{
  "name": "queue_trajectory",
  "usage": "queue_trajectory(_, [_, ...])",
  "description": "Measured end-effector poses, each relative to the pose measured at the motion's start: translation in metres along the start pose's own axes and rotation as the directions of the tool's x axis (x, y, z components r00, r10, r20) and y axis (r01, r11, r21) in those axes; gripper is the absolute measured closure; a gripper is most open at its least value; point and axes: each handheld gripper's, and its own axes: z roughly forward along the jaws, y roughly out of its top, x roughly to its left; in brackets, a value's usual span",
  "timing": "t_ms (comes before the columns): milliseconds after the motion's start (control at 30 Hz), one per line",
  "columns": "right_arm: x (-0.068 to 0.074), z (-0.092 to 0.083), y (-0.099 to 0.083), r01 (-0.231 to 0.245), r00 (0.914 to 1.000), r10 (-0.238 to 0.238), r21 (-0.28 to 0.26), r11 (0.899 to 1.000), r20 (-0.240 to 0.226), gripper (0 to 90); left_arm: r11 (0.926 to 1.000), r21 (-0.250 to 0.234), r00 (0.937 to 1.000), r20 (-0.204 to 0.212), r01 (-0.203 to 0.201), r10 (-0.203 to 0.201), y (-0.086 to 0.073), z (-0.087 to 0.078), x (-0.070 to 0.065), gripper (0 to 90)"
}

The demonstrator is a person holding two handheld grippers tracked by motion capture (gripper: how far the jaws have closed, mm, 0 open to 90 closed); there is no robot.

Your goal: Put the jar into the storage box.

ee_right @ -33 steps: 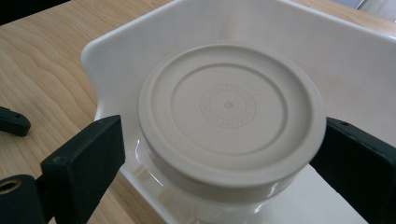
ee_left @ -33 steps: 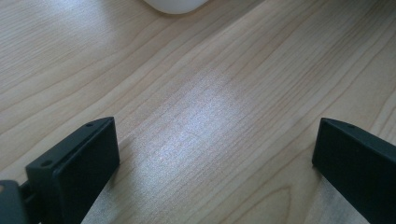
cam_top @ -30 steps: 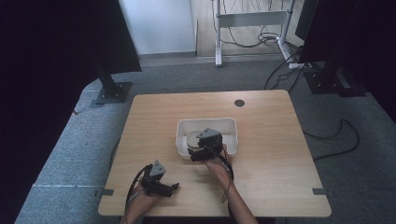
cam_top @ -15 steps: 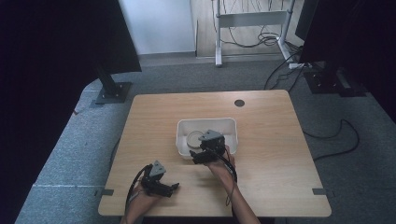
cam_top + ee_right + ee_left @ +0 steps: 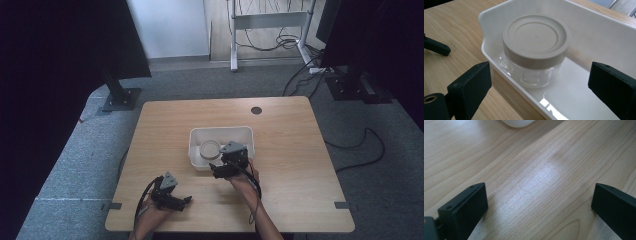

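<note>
Clear jar (image 5: 535, 56) with beige lid, upright in white bin (image 5: 599, 37), dead ahead of right gripper (image 5: 540, 82); jaws wide, approach step. Next: advance, straddle lid, close. Left gripper (image 5: 539, 202) wide, empty over table (image 5: 529, 170).

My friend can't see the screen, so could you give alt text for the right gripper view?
A clear jar with a beige screw lid stands in a white plastic bin on a wooden table. The right gripper hovers near it, black jaws wide apart.
</note>
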Motion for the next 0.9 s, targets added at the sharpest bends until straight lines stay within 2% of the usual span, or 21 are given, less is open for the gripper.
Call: queue_trajectory(900, [-0.017,-0.055,-0.035,-0.005,0.9991,0.005,-0.017,1.0,0.041,5.3,1.0,0.0,1.0,0.0,0.001,-0.001,0.0,0.0,0.0,0.3])
